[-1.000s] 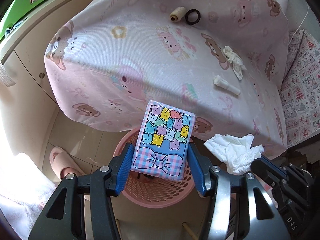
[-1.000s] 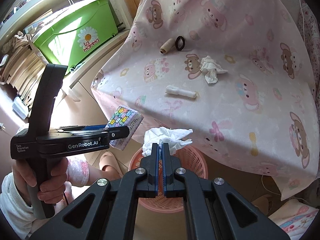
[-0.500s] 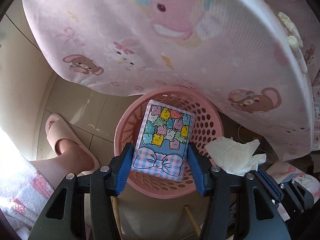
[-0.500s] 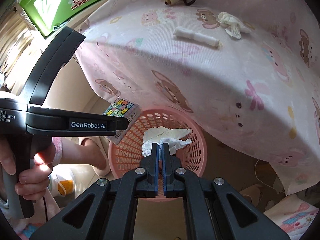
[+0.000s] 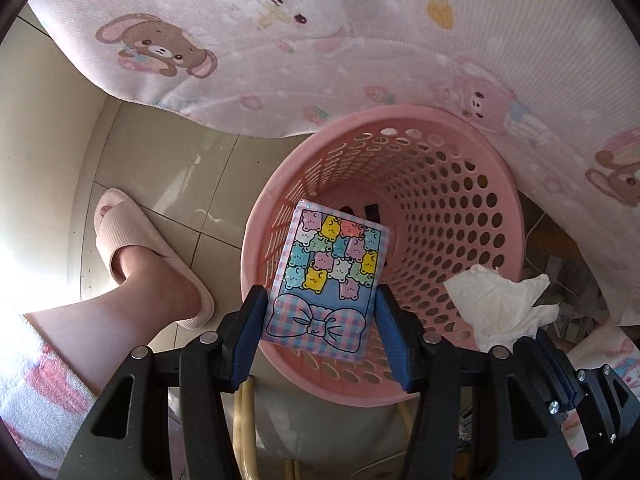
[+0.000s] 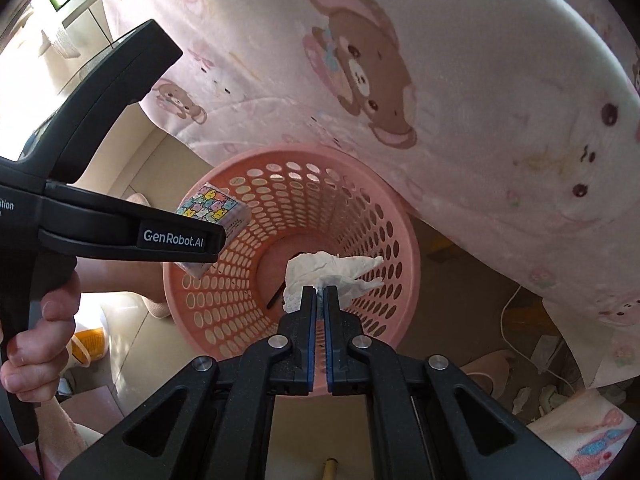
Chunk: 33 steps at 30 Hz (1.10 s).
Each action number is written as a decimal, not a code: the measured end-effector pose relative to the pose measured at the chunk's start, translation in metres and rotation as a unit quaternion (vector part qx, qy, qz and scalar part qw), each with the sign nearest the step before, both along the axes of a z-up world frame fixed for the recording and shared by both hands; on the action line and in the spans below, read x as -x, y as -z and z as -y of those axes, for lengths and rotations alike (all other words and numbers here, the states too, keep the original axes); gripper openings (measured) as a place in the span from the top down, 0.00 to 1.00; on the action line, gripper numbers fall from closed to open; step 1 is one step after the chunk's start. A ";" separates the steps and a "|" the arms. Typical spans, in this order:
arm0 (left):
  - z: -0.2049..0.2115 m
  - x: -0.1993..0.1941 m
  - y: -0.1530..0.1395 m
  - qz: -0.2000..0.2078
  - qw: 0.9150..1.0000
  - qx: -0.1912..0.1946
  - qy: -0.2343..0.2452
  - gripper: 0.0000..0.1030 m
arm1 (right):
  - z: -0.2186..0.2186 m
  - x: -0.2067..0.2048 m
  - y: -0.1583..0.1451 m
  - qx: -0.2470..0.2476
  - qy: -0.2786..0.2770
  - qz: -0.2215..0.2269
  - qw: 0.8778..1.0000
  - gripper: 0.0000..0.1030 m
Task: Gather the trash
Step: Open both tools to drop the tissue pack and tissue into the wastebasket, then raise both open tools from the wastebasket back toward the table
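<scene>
My left gripper (image 5: pixel 320 308) is shut on a small tissue pack (image 5: pixel 328 276) printed with coloured bears and a bow, held over the near rim of a pink perforated basket (image 5: pixel 460 208). My right gripper (image 6: pixel 319 292) is shut on a crumpled white tissue (image 6: pixel 320 272) held over the basket (image 6: pixel 360 208) mouth. The tissue also shows at the right in the left wrist view (image 5: pixel 500 304). The pack and left gripper show at the left in the right wrist view (image 6: pixel 216 208). A small dark item lies at the basket bottom (image 5: pixel 372 212).
A pink bear-print cloth (image 5: pixel 320 48) hangs over the table edge just above the basket. The person's foot in a pink slipper (image 5: pixel 140 248) stands on the tiled floor left of the basket. Cables and clutter (image 6: pixel 532 360) lie to the right.
Both grippers have moved down and forward from the table edge to right over the basket mouth, still holding the pack and the tissue. The table top has left view.
</scene>
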<state>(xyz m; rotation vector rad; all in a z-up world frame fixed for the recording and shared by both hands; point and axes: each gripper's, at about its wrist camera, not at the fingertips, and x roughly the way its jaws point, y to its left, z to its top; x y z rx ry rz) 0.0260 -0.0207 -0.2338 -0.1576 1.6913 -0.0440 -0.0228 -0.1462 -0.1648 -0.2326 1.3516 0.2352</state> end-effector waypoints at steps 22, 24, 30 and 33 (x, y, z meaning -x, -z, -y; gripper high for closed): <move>-0.001 -0.006 -0.023 0.040 0.999 -0.013 0.003 0.42 | 0.009 -0.004 0.008 0.012 0.024 -0.017 0.999 0.84; 0.000 -0.007 -0.027 0.050 0.999 -0.017 0.007 0.40 | 0.010 -0.004 0.006 0.012 0.024 -0.011 1.000 0.74; 0.005 -0.010 -0.041 0.080 0.996 -0.040 0.028 0.37 | 0.011 -0.005 -0.004 0.006 0.026 0.008 1.000 0.53; 0.008 -0.011 -0.050 0.100 0.993 -0.050 0.039 0.37 | 0.011 -0.006 -0.009 0.000 0.030 0.007 1.000 0.53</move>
